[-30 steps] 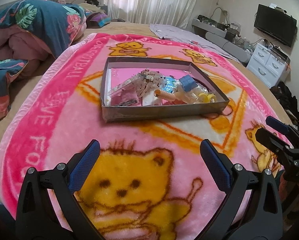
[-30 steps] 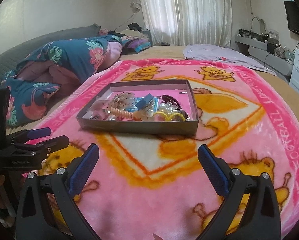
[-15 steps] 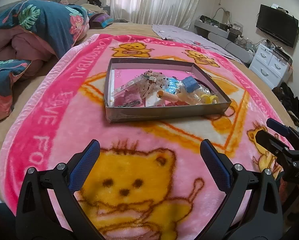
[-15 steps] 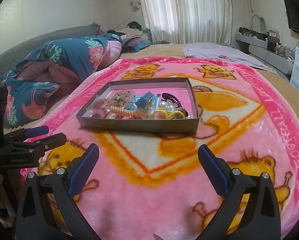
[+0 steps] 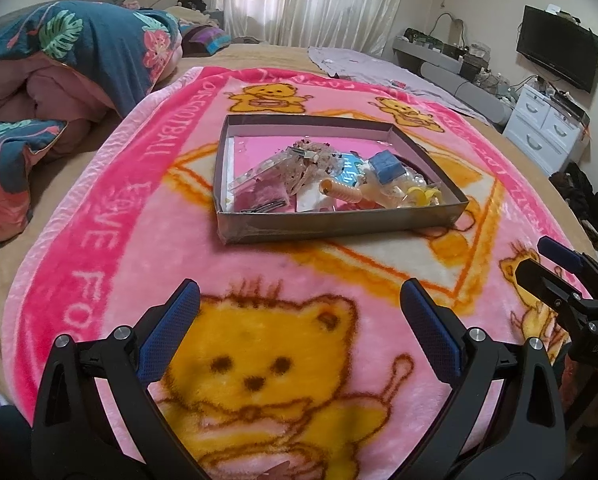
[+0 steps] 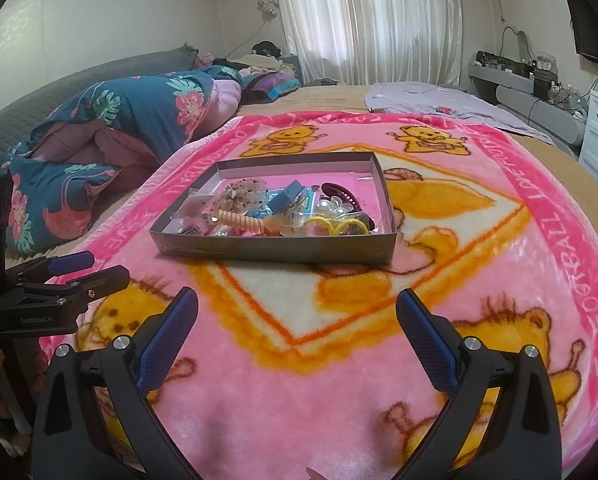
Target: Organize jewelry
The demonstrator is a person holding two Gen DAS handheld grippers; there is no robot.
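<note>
Your left gripper [image 5: 299,320] and right gripper [image 6: 297,320] both hover with fingers spread apart and empty above the pink blanket [image 5: 111,216], well short of the grey tray [image 5: 339,224] heaped with jewelry [image 6: 283,212].

Ahead of you, the shallow grey cardboard tray [image 5: 339,222] sits mid-way on the pink fleece bear-print blanket [image 5: 99,216], with the heap of plastic hair clips and beads [image 6: 283,210] inside its near half. The folded floral quilt [image 6: 139,120] lies left of the blanket, and the white drawer cabinet [image 5: 547,132] stands far right.
</note>
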